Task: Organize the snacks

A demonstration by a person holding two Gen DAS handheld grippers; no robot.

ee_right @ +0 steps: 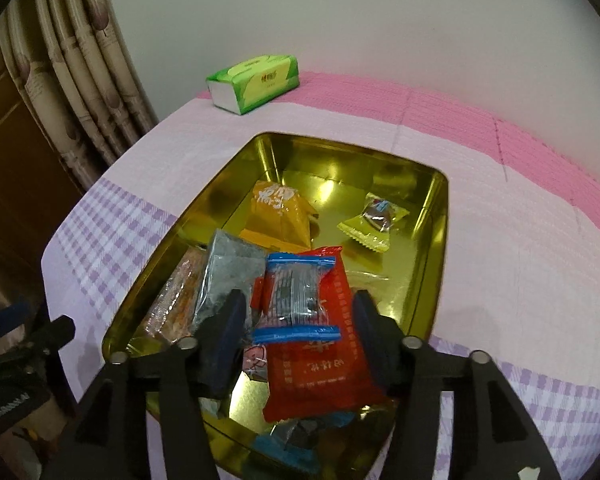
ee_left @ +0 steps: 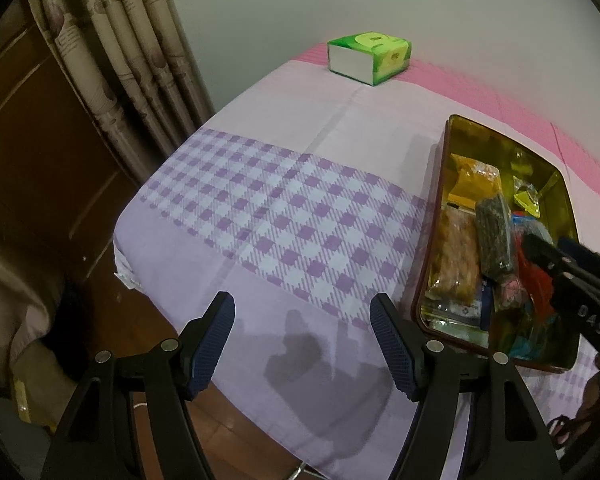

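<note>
A gold tin sits on the purple-checked cloth and holds several snack packets. Among them are an orange packet, a yellow-green candy, a grey packet and a red packet. A clear packet with blue ends lies on the red one. My right gripper hangs over the tin, open, its pads on either side of that blue-ended packet without touching it. My left gripper is open over bare cloth to the left of the tin, with nothing between its fingers.
A green tissue pack stands at the far edge on the pink strip, near the wall. A patterned curtain and a brown wooden door lie left of the table. The table's left edge drops to the floor under my left gripper.
</note>
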